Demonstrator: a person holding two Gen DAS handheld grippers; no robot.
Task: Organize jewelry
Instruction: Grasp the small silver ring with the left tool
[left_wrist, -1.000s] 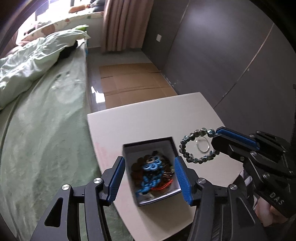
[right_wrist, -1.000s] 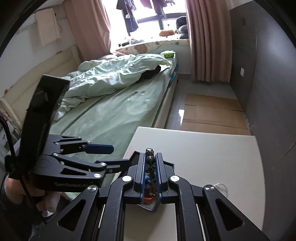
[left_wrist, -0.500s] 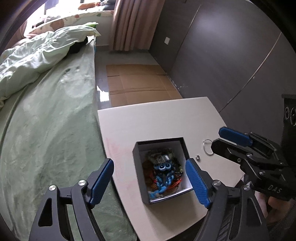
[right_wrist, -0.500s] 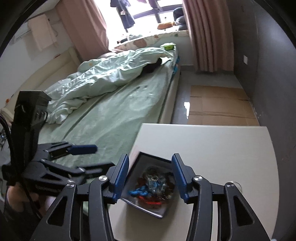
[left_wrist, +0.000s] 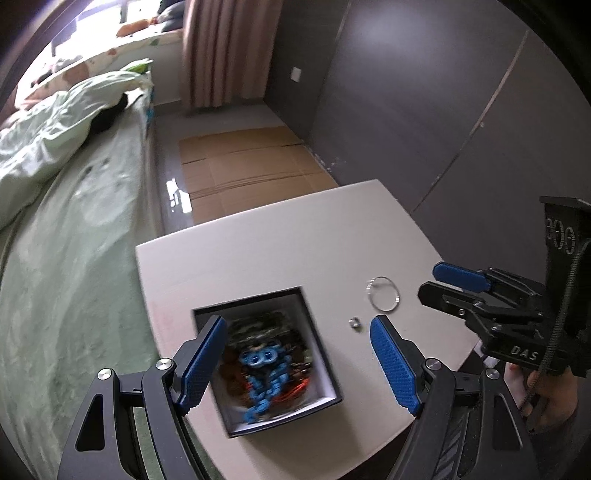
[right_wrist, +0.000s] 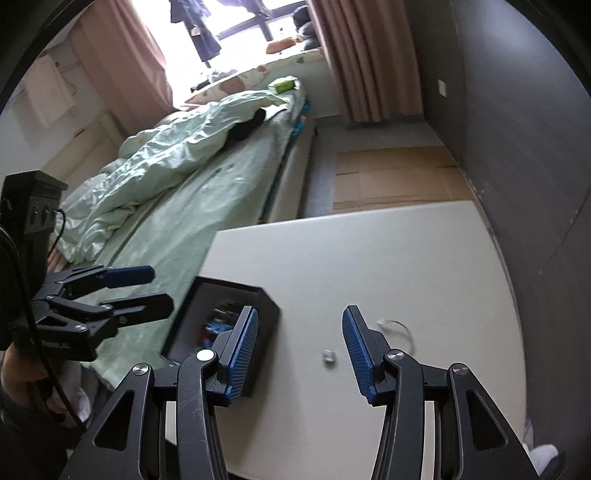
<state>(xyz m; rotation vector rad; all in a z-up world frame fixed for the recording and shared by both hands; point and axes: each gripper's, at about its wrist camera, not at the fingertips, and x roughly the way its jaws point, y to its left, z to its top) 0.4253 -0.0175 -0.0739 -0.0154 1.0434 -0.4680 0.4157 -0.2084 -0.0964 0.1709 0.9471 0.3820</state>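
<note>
A dark open jewelry box (left_wrist: 321, 354) sits on the white table (left_wrist: 277, 254), filled with blue beads (left_wrist: 262, 373) and other tangled pieces. A thin wire ring (left_wrist: 383, 299) and a small silver bead (left_wrist: 354, 322) lie on the table right of the box. My left gripper (left_wrist: 301, 363) is open, hovering over the box. My right gripper (right_wrist: 299, 347) is open and empty above the table, with the silver bead (right_wrist: 328, 356) between its fingers and the wire ring (right_wrist: 397, 326) just beyond. The box (right_wrist: 236, 295) is at its left.
A bed with green sheets (left_wrist: 66, 258) borders the table's left side. Flattened cardboard (left_wrist: 247, 173) lies on the floor beyond the table. A dark wall (left_wrist: 443, 110) runs along the right. The table's far half (right_wrist: 369, 251) is bare.
My right gripper, shut on a dark beaded bracelet a second ago, has opened; the bracelet is gone from it. Both grippers opened wider and pulled back, the right one shifting rightward.
</note>
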